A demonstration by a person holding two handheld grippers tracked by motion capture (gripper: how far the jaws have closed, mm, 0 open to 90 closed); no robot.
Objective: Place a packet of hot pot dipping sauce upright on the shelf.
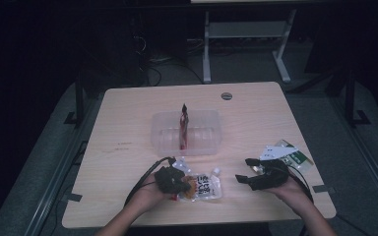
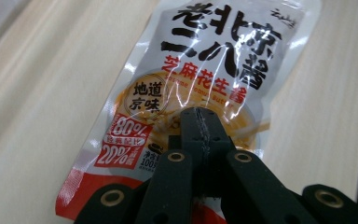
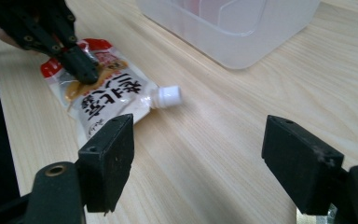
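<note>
High view: a pale wooden counter (image 1: 128, 113) with rounded corners sits in a dark room. Near its middle is a clear plastic box (image 1: 186, 132), smooth and see-through, with a thin red packet (image 1: 183, 127) standing up inside it. At 6 o'clock from the box, close to the near edge, a flat shiny sauce pouch (image 1: 204, 187) lies on the wood. The left claw (image 1: 179, 186) rests on the pouch's left end. The right claw (image 1: 245, 170) is at 3 o'clock from the pouch, apart from it, with bare wood between them. Just behind the right claw lies a green and white packet (image 1: 288, 153), near the right edge. The far half of the counter has lots of open room.

Left gripper view: the left claw (image 2: 200, 122) is pressed together, its black tips touching. It sits over the pouch (image 2: 205, 70), which is glossy and crinkly with big black letters and a red bottom. I think it may be pinching the pouch, but it is hard to tell.

Right gripper view: the right claw (image 3: 198, 154) is spread wide over bare wood. At 11 o'clock lies the pouch (image 3: 107, 100) with its small white cap (image 3: 169, 94) pointing at the box (image 3: 233, 28). The left claw (image 3: 85, 71) touches the pouch there.
</note>
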